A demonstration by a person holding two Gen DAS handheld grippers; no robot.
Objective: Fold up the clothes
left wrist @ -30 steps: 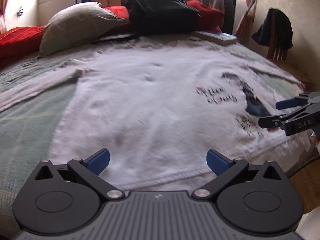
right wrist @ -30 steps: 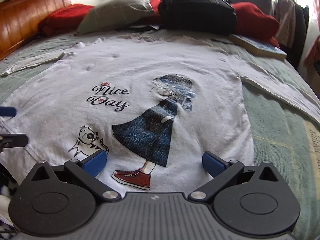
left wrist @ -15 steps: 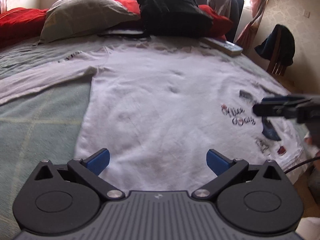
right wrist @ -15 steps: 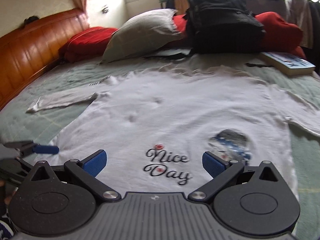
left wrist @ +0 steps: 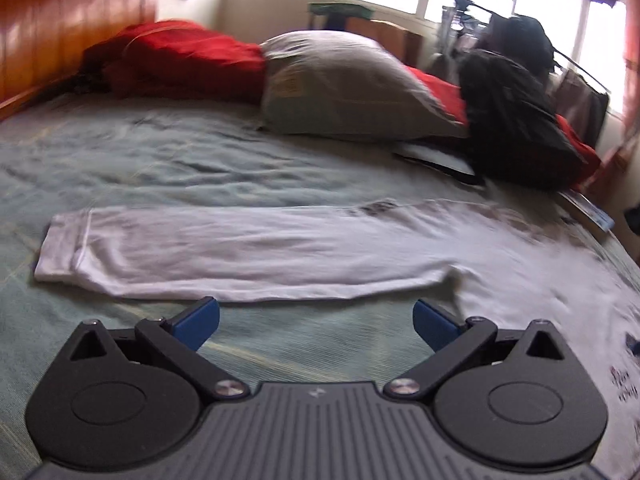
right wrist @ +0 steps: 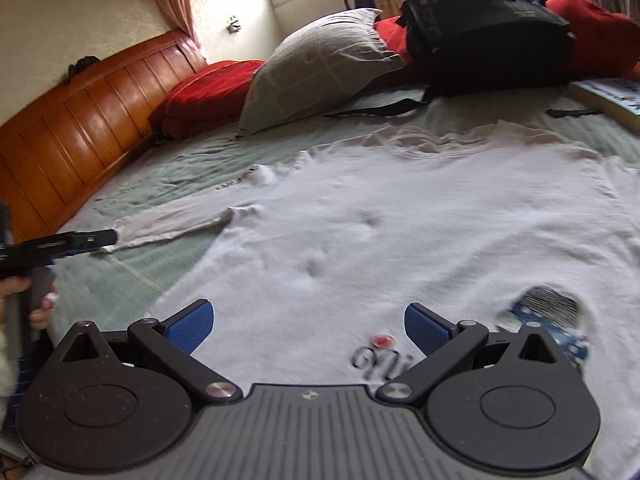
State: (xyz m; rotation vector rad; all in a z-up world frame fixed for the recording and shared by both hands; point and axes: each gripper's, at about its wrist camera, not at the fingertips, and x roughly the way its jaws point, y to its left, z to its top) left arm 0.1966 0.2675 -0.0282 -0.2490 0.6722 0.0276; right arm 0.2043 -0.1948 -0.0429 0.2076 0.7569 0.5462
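Observation:
A white long-sleeved shirt [right wrist: 400, 232] with a "Nice Day" print lies flat, front up, on the green bedspread. Its left sleeve [left wrist: 240, 252] stretches out sideways across the left wrist view, cuff at the left. My left gripper [left wrist: 316, 320] is open and empty, just in front of the sleeve's near edge. It also shows at the left edge of the right wrist view [right wrist: 80, 240], near the sleeve's cuff. My right gripper [right wrist: 308, 326] is open and empty above the shirt's chest, beside the print.
A grey pillow [right wrist: 320, 68], red cushions [left wrist: 180, 60] and a black backpack [right wrist: 480, 24] lie along the far side of the bed. A book [right wrist: 608, 98] lies at the far right. A wooden headboard [right wrist: 80, 112] runs along the left.
My left gripper has swung left from the shirt's hem to the left sleeve. My right gripper has moved up from the hem over the print toward the chest. Both stay open.

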